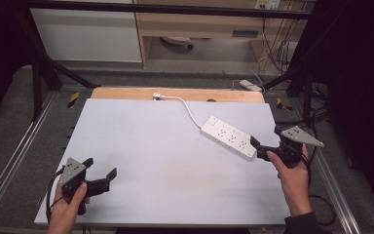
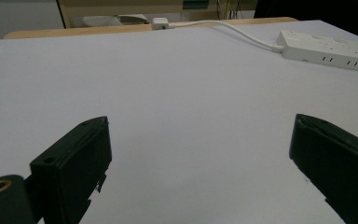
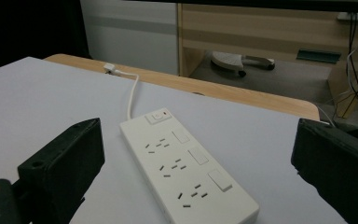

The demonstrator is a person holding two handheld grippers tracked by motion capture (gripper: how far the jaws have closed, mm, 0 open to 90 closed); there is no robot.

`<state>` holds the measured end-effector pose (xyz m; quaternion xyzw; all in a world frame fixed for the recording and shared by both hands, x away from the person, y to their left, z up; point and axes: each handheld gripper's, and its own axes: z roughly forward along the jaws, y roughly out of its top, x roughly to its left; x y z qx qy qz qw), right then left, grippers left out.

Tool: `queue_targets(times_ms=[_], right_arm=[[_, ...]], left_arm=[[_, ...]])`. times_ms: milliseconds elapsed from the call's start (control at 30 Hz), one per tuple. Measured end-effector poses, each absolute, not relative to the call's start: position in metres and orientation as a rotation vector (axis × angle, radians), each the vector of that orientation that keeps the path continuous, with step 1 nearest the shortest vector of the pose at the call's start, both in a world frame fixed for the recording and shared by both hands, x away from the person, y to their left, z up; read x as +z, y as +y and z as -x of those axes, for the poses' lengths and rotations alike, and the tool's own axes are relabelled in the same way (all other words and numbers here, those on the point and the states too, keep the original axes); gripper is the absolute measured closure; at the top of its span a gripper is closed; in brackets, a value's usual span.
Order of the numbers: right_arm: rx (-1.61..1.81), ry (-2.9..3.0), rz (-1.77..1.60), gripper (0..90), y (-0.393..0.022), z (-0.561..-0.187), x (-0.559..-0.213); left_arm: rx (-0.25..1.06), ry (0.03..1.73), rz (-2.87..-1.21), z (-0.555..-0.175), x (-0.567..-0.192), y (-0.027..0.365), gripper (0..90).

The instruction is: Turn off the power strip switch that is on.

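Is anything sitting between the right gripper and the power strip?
Nothing visible. The right gripper is open at the near end of the power strip, with bare table around it; in the right gripper view the strip lies between the jaws.

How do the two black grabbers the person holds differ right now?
The right gripper sits at the near end of the white power strip, its jaws spread to either side of that end; the left gripper hovers over bare white table, far from the strip. The right one points left toward the strip, while the left one points right across the table. Both are open and hold nothing.
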<state>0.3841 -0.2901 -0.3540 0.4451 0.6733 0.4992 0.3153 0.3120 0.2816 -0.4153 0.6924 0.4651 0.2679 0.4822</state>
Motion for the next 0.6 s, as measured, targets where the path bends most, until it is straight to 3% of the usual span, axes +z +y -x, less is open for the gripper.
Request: queue_targets(times_ms=[100,567,600], right_arm=[[1.315,1.803,-1.158,6.7,-0.286,-0.39,-0.348],[1.346,1.759,-1.172,8.6,-0.279,-0.418,-0.341],[1.348,1.751,-1.182,13.1,-0.28,-0.421,-0.341]], left_arm=[[0.653,1.136,-1.686,-0.312,-0.415,0.282,5.7],[0.649,1.136,-1.681,-0.312,-0.415,0.282,5.7],[0.65,1.136,-1.683,-0.312,-0.415,0.282,5.7]])
